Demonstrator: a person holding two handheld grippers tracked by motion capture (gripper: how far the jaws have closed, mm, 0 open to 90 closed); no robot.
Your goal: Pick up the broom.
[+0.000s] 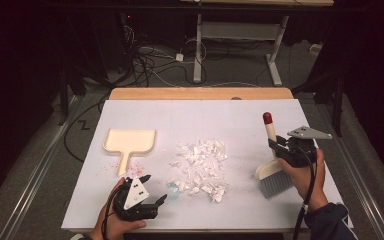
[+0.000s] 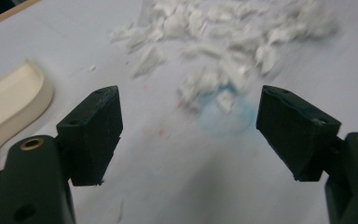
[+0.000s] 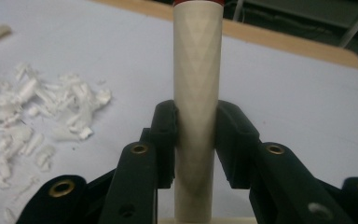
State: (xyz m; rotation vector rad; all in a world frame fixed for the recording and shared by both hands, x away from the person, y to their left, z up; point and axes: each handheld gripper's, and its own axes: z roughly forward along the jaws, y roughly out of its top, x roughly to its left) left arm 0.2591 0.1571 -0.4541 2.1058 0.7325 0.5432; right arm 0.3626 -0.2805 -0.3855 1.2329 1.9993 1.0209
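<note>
A lab or test room, not a home. Dim, dark surrounds; grey floor. Work table (image 1: 130, 93) with a wood edge, covered by a white sheet (image 1: 205, 120). Loose cables (image 1: 150, 62) tangled on the floor at far left. Metal legs of a height-adjustable desk (image 1: 198, 50) at far centre. A rail (image 1: 35, 175) runs along the floor at left.

Your brush (image 1: 271, 167) has a smooth, matt cream handle that looks like wood, a glossy red tip and grey bristles; the dustpan (image 1: 129, 140) looks like matt cream plastic; the scraps (image 1: 200, 165) look like white crumpled paper; the table cover (image 1: 200, 115) is smooth, matt white.
</note>
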